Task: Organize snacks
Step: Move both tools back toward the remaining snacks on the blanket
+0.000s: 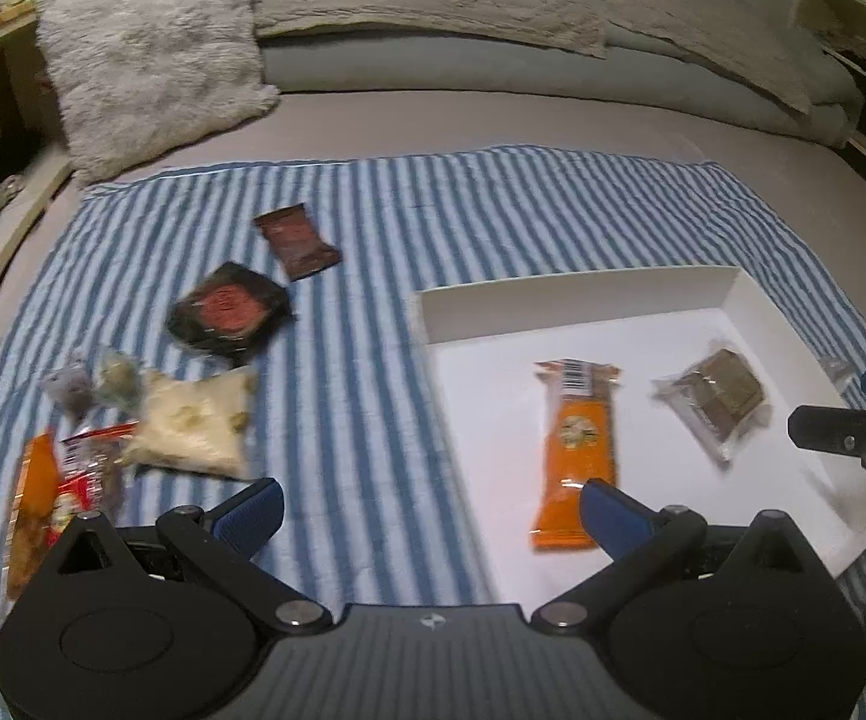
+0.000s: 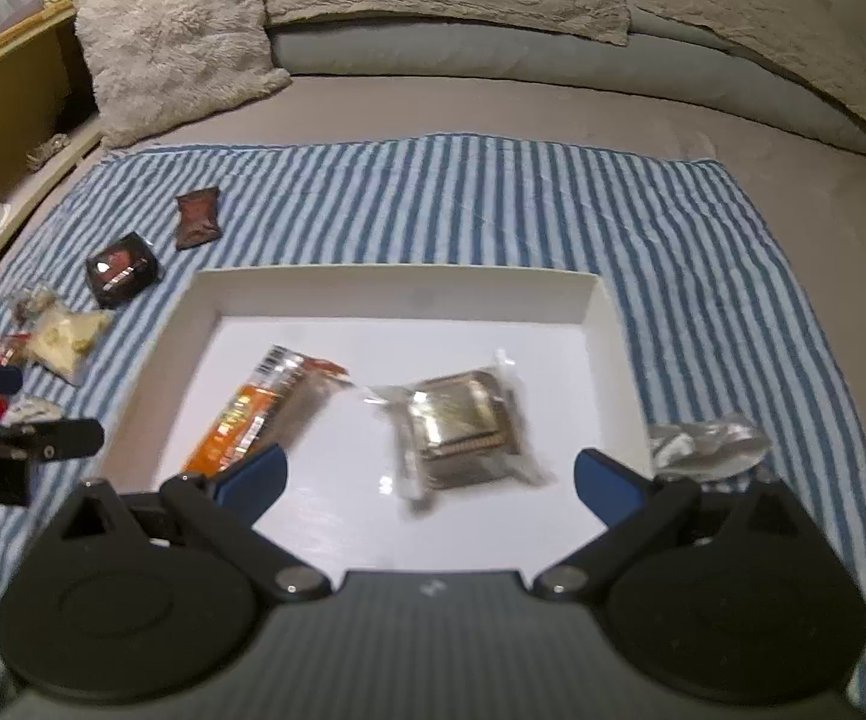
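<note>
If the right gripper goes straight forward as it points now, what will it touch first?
Probably the clear-wrapped brown snack in the white tray: it lies centred ahead of the open right gripper. Depth is unclear.

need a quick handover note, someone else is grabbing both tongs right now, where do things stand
Left tongs: open, empty, above the striped cloth at the white tray's left edge.
Right tongs: open, empty, over the tray.
Done: orange bar and clear-wrapped brown block lie in the tray.
Left: on the cloth, dark brown packet, black packet with red circle, pale bag, small clear-wrapped sweets, red and orange packs; silver wrapper beside the tray's right side.
</note>
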Motion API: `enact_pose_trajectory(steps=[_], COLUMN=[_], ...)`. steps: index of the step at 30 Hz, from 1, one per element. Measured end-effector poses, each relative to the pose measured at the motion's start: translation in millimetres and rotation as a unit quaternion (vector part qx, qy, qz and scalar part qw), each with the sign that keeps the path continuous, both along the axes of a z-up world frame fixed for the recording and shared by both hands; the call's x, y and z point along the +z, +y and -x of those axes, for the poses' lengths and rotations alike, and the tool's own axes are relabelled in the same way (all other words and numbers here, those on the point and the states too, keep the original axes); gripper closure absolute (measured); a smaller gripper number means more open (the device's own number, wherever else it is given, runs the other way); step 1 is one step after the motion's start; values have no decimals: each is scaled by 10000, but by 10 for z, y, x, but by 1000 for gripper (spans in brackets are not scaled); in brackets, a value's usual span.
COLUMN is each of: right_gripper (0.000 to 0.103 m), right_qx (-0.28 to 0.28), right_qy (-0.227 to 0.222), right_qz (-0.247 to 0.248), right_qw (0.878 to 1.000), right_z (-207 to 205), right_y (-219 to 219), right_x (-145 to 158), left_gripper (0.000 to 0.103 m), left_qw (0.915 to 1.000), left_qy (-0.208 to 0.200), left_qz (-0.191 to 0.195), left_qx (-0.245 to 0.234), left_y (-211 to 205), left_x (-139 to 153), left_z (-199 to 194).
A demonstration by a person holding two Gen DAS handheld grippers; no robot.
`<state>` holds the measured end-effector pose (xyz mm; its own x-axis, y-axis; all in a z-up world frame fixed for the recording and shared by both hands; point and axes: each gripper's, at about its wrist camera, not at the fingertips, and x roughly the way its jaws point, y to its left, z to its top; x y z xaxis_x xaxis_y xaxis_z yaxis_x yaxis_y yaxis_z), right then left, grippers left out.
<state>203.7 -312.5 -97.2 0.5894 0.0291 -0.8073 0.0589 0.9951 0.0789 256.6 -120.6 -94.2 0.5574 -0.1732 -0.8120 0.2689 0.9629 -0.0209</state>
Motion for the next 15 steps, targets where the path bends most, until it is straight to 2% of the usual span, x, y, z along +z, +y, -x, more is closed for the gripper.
enact_pose_trajectory(steps=[9,15], right_gripper=[0,0], right_qx=[218,344], right_qy=[-16,15], right_qz=[-159,-251], right_qw=[9996,9991], right_z=[-78,-161], right_y=[491,861], right_x=[64,78], left_gripper=[0,0], left_qw=[9994,9987], left_qy=[-70,-110], left_qz=[53,-45], left_qx=[324,494], left_y=[500,859], left_x=[88,117], left_z=[13,54])
